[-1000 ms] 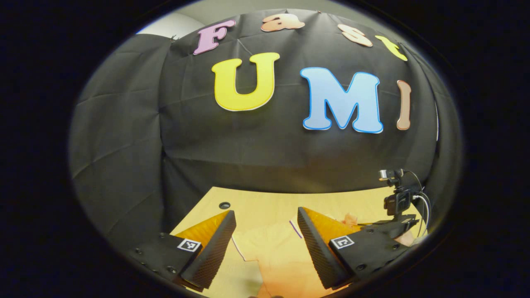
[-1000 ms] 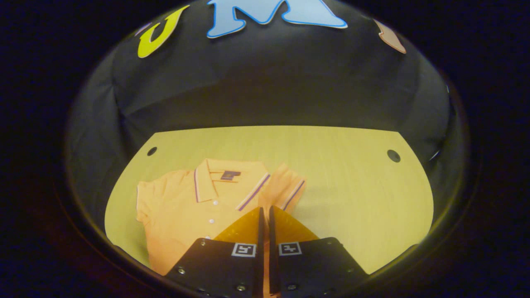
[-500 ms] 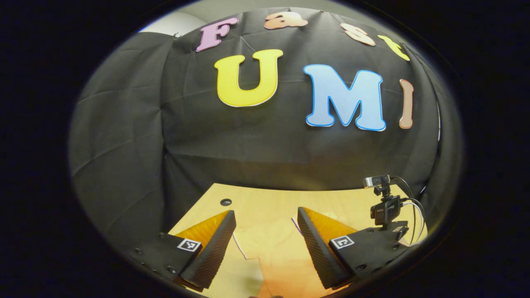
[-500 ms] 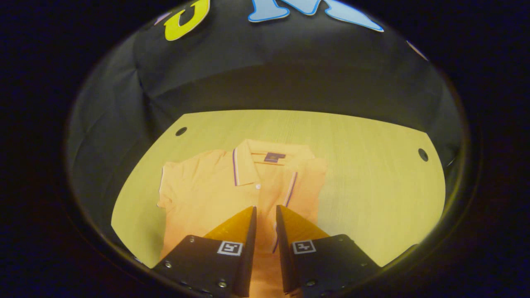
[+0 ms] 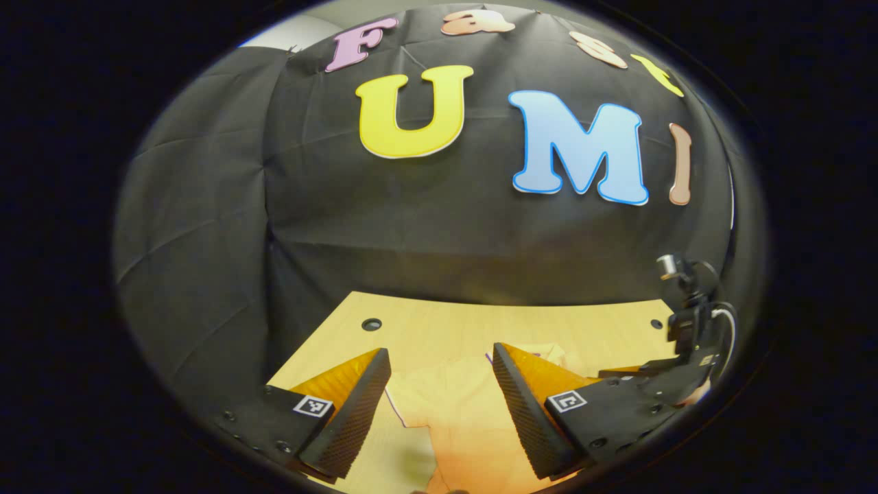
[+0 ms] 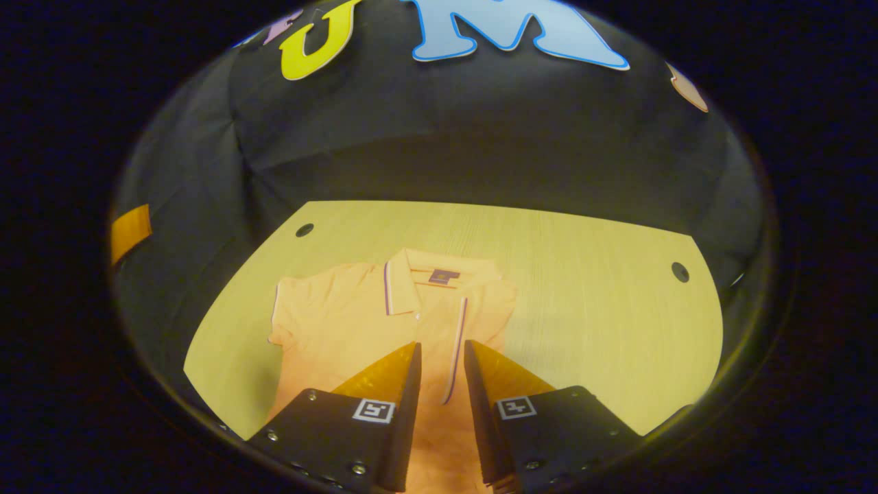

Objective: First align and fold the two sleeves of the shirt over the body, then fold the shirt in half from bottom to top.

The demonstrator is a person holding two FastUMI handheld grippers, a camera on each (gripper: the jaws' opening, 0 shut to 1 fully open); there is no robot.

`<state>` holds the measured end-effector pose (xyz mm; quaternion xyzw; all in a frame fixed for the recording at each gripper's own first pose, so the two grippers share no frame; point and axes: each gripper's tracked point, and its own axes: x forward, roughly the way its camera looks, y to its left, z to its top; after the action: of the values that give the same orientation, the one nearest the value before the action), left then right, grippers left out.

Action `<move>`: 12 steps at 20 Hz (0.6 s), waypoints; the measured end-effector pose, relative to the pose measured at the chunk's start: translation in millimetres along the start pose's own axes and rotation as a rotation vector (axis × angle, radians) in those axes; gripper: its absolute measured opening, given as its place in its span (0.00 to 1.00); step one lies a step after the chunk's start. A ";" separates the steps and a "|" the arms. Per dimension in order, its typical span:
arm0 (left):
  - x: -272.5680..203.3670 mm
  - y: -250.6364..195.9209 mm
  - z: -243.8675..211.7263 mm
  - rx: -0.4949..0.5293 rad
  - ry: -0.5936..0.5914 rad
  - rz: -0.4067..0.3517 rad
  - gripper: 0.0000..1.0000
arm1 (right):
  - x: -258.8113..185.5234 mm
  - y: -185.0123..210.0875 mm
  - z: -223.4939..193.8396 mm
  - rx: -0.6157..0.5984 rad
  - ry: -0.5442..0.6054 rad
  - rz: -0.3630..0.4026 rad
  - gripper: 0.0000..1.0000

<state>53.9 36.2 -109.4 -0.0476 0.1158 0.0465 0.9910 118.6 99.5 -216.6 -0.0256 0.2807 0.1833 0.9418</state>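
A: Where is the shirt (image 6: 384, 322) lying?

B: Flat on the bench (image 6: 590, 295), collar toward the booth wall. In the right gripper view one sleeve (image 6: 490, 309) is folded in over the body, its striped edge running down beside the placket. The other sleeve (image 6: 302, 309) is spread out flat to the side, on the left of that view.

A: And the right tongs (image 6: 440, 353)?

B: They hang above the lower part of the shirt, tips pointing toward the collar. The fingers stand a little apart with a narrow gap, and the striped edge of the folded sleeve shows through that gap. Nothing is gripped between them.

A: What about the left tongs (image 5: 439, 360)?

B: Spread wide, with nothing held. In the left gripper view the shirt's fabric (image 5: 453, 405) lies on the bench below and between the two fingers, and a sleeve edge with a dark stripe sits just beside the left finger. Whether the tips touch the cloth, I cannot tell.

A: Anything else in sight?

B: In the left gripper view the other gripper, with its camera and cables (image 5: 689, 315), shows at the right edge over the bench. The bench has small round holes (image 5: 371, 324) near its far corners.
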 end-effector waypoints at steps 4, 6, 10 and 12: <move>25.1 11.7 -23.9 0.002 0.039 0.013 0.99 | -31.7 2.5 6.8 -0.002 -0.035 0.009 0.39; 37.5 13.1 -38.2 -0.008 0.067 0.004 0.99 | -49.3 2.9 10.7 0.002 -0.056 0.011 0.39; 64.6 21.7 -73.4 -0.005 0.134 0.007 0.98 | -82.3 7.9 1.7 -0.004 -0.055 0.009 0.40; 78.3 25.6 -89.4 -0.005 0.164 0.007 0.99 | -96.6 9.7 -8.8 0.004 -0.041 0.006 0.40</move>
<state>107.0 58.6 -216.4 -0.0532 0.1968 0.0459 0.9779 35.7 75.2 -171.5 -0.0189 0.2620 0.1862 0.9468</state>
